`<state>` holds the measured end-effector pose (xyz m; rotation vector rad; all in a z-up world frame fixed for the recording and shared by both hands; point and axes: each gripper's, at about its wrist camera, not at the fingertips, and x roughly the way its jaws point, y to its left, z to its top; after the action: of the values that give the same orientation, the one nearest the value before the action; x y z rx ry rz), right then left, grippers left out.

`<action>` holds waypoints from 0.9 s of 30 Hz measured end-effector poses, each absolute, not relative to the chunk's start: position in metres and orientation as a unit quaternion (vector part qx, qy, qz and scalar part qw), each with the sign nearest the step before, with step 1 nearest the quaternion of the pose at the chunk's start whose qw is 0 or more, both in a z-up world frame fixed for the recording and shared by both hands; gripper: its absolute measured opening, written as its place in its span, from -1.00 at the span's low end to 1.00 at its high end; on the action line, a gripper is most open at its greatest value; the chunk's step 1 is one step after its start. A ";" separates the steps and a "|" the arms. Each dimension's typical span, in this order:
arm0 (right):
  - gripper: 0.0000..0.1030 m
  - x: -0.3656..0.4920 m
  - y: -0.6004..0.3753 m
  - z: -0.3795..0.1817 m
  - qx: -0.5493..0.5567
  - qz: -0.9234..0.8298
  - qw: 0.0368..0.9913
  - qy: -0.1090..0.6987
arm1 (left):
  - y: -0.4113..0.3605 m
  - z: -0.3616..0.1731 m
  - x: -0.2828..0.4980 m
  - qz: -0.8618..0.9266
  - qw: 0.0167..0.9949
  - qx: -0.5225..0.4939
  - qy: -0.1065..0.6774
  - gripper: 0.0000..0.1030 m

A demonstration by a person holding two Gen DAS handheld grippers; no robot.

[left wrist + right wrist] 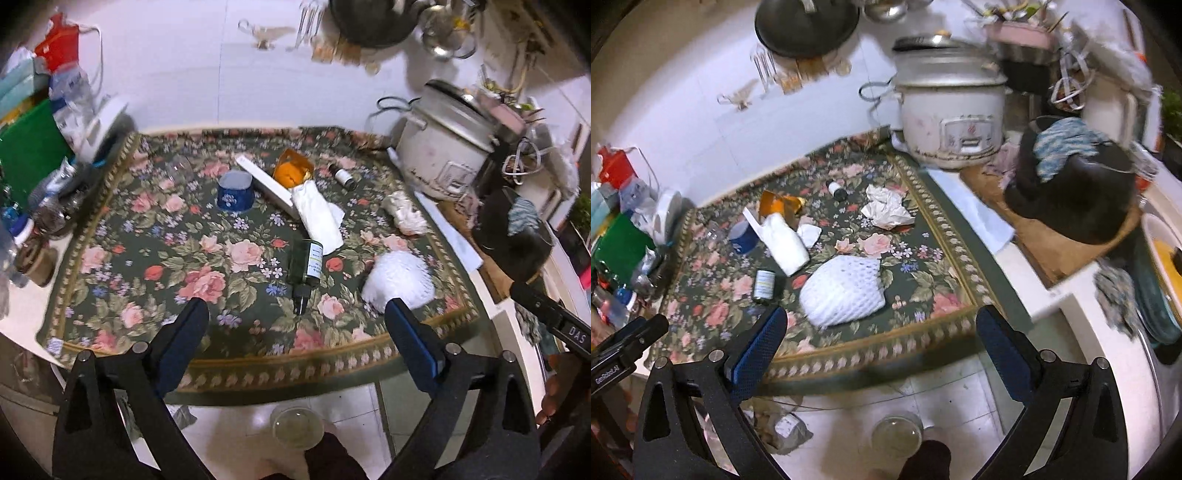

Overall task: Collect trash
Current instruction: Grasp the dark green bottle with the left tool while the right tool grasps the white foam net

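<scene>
Right wrist view: right gripper point(881, 332) spread wide, empty, just short of white foam net point(842, 291), likely first pickup; left gripper point(295, 321) spread too, beside it.

A white foam net point(844, 291) lies flat at the centre of the right wrist view. A crumpled tissue point(886, 208) sits above it, right of centre. A dark green bottle point(306, 267) lies on its side in the middle of the left wrist view. Above it a white folded napkin point(319, 218) touches an orange wrapper point(293, 170), and a small vial point(342, 176) lies to the right.
</scene>
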<state>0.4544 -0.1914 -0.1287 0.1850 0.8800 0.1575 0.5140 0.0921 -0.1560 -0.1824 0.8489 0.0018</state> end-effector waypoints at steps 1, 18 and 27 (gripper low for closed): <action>0.93 0.469 -0.193 -0.135 0.089 0.088 0.891 0.436 | 0.091 -0.162 0.524 0.006 0.904 -0.091 0.417 0.85; 0.35 0.595 -0.188 -0.224 0.099 0.231 0.787 0.563 | 0.074 -0.258 0.663 0.056 0.848 -0.138 0.508 0.24; -0.05 0.608 -0.183 -0.241 0.131 0.288 0.751 0.580 | 0.076 -0.275 0.670 0.047 0.833 -0.170 0.524 -0.11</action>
<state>0.6083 -0.1831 -0.2414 0.2853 1.2665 0.6296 0.6701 0.0763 -0.2745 -0.3596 1.1105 0.0989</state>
